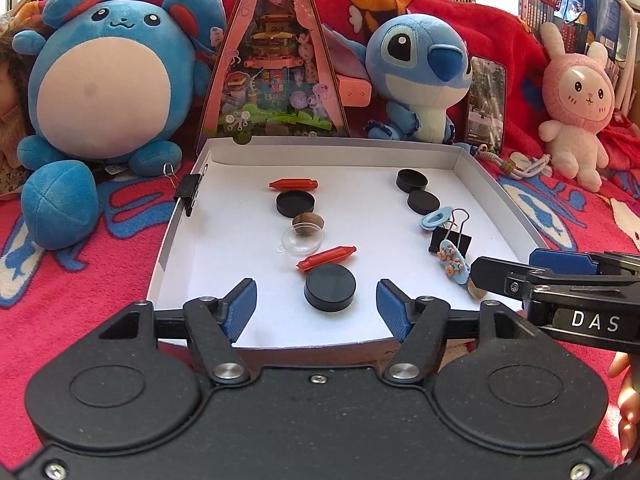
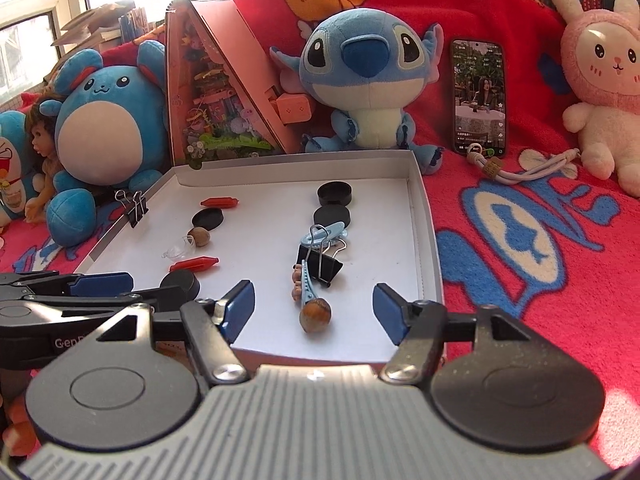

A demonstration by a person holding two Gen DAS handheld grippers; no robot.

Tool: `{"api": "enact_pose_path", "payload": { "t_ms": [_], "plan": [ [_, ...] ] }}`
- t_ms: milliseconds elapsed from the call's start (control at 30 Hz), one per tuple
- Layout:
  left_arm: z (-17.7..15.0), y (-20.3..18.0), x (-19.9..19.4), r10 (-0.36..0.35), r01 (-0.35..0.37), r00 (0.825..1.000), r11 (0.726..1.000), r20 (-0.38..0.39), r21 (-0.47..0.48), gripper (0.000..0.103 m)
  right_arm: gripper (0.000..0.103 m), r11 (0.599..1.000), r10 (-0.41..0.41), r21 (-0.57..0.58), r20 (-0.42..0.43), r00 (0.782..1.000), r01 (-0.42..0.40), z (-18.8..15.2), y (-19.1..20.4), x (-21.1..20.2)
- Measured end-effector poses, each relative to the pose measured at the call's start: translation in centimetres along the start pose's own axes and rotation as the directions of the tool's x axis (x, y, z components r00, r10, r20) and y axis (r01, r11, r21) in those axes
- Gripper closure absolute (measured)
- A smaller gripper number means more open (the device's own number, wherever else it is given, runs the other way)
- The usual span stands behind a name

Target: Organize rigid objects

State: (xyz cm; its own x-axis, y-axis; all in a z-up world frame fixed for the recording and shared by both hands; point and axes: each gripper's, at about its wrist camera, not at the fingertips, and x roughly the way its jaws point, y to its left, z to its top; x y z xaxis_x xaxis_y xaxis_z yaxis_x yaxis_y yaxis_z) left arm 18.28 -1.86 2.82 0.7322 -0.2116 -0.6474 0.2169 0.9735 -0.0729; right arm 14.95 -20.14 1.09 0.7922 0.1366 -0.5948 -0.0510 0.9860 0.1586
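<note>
A shallow white box (image 1: 332, 145) lies on a red blanket and holds small rigid items. My left gripper (image 1: 316, 300) is open over its near edge, and a black puck (image 1: 330, 286) lies between the pads, untouched. Behind the puck lie a red crayon-shaped piece (image 1: 326, 258), a clear dome (image 1: 298, 240), a nut (image 1: 307, 223), another puck (image 1: 295, 203) and a second red piece (image 1: 294, 185). My right gripper (image 2: 314, 304) is also open, with a brown nut (image 2: 316, 315) lying free between its fingers. Beyond that nut lie a bear hair clip (image 2: 304, 284), a black binder clip (image 2: 320, 264), a blue clip (image 2: 326, 234) and two pucks (image 2: 334, 194).
Another binder clip (image 1: 190, 192) is clamped on the box's left wall. Behind the box stand a round blue plush (image 1: 104, 80), a triangular toy box (image 1: 276, 60), a blue alien plush (image 1: 420, 68), a lit phone (image 2: 478, 96) and a pink rabbit plush (image 2: 604, 80). A cord (image 2: 528, 170) lies on the blanket.
</note>
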Motion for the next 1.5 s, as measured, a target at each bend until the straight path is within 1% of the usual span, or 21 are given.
{"api": "enact_pose_path", "payload": {
  "t_ms": [33, 100, 133, 267, 400, 600, 1067, 1500],
  "plan": [
    [0.0, 0.0, -0.3, 0.004, -0.004, 1.000, 1.000, 0.008, 0.000, 0.031, 0.020, 1.000, -0.006, 0.004, 0.005, 1.000, 0.006, 0.0, 0.0, -0.2],
    [-0.1, 0.0, -0.9, 0.014, -0.014, 1.000, 1.000, 0.022, 0.001, 0.024, 0.018, 1.000, -0.019, 0.012, 0.014, 1.000, 0.019, -0.1, -0.1, -0.6],
    [-0.2, 0.0, -1.2, 0.017, -0.017, 0.999, 1.000, 0.028, 0.002, 0.023, 0.017, 1.000, -0.024, 0.016, 0.020, 1.000, 0.023, -0.2, -0.1, -0.8],
    [-0.8, 0.2, -2.7, 0.028, -0.028, 0.998, 1.000, 0.050, 0.002, 0.023, 0.015, 0.999, -0.036, 0.026, 0.050, 0.998, 0.035, -0.6, -0.1, -1.9],
    [-1.6, 0.4, -4.1, 0.034, -0.035, 0.997, 0.999, 0.071, 0.004, 0.022, 0.010, 0.999, -0.047, 0.021, 0.075, 0.996, 0.045, -1.4, 0.0, -3.0],
    [-2.4, 0.4, -5.3, 0.043, -0.045, 0.995, 0.999, 0.087, 0.024, 0.022, 0.009, 0.998, -0.058, 0.010, 0.078, 0.995, 0.057, -2.1, 0.2, -3.8],
    [-3.4, 1.0, -6.5, 0.047, -0.047, 0.994, 0.999, 0.102, 0.001, 0.021, 0.006, 0.997, -0.079, 0.000, 0.083, 0.993, 0.079, -2.7, 0.3, -4.6],
    [-4.9, 1.0, -6.7, 0.074, -0.074, 0.992, 0.997, 0.105, -0.008, 0.021, 0.004, 0.996, -0.093, 0.008, 0.069, 0.993, 0.093, -4.0, 0.1, -4.9]
  ]
}}
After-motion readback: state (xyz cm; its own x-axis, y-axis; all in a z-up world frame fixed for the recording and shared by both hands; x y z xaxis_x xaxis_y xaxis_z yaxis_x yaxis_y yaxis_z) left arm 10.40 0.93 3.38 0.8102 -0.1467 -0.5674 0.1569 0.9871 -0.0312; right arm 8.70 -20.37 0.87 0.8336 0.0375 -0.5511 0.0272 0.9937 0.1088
